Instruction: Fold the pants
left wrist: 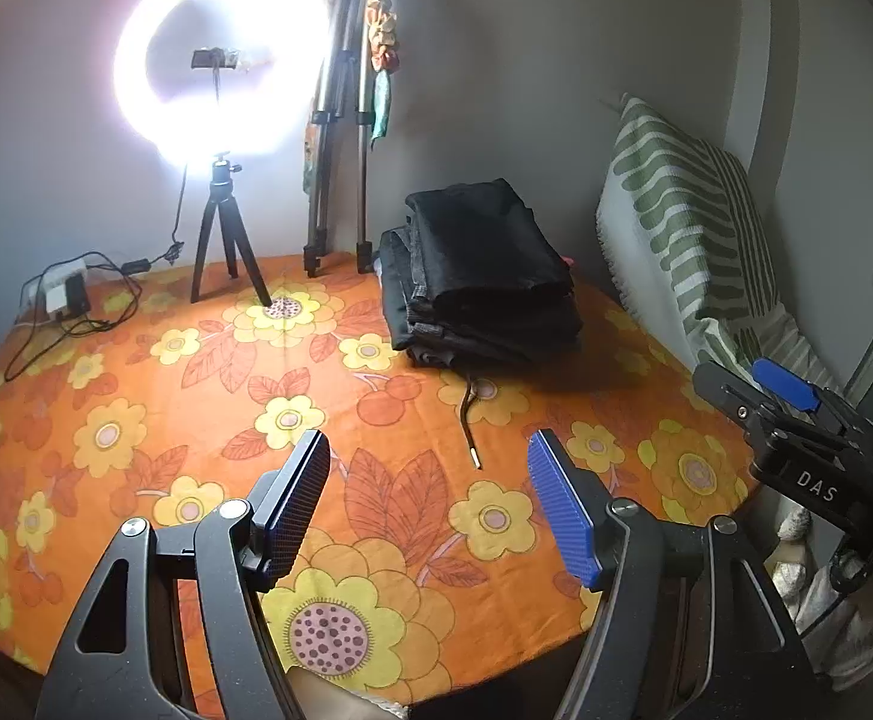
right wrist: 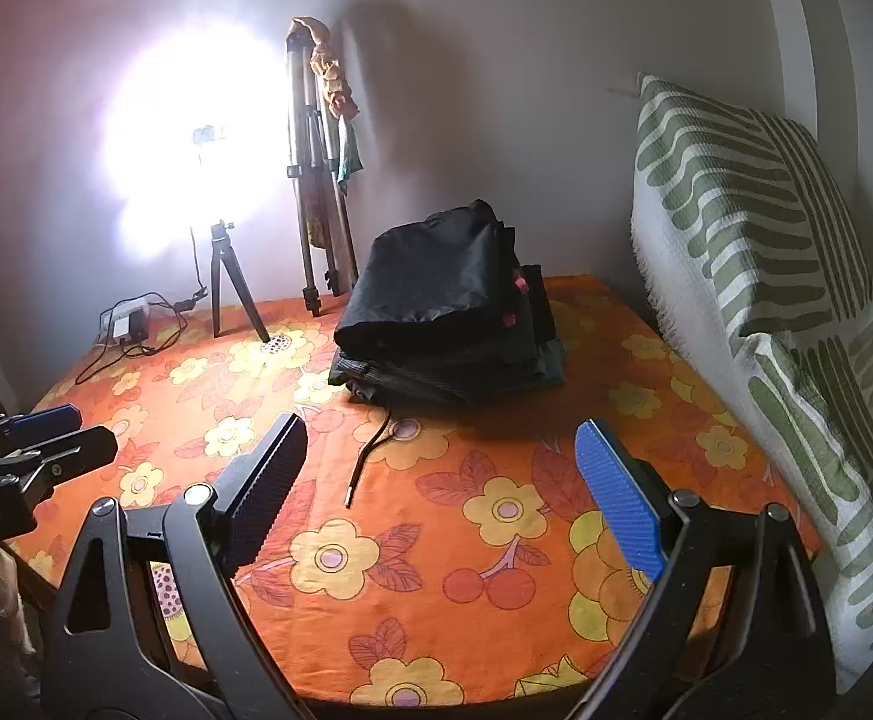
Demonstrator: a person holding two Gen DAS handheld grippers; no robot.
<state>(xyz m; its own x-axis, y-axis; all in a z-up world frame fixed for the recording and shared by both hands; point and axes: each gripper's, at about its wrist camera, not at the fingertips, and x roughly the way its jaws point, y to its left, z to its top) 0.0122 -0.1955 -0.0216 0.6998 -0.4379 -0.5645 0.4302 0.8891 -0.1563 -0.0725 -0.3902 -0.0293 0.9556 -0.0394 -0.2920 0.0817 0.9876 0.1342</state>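
Observation:
A stack of folded dark pants (left wrist: 484,276) lies at the back of the table on the orange flowered cloth (left wrist: 196,396); it also shows in the right wrist view (right wrist: 442,312). A dark drawstring (left wrist: 469,426) trails from the stack toward me, and it shows in the right wrist view too (right wrist: 367,456). My left gripper (left wrist: 427,450) is open and empty, low over the cloth in front of the stack. My right gripper (right wrist: 442,438) is open and empty, also short of the stack. The right gripper shows at the right edge of the left wrist view (left wrist: 760,384).
A lit ring light on a small tripod (left wrist: 220,228) and a folded tripod (left wrist: 340,138) stand at the back wall. A charger with cables (left wrist: 64,294) lies at the back left. A green-striped pillow (right wrist: 766,276) leans along the right side.

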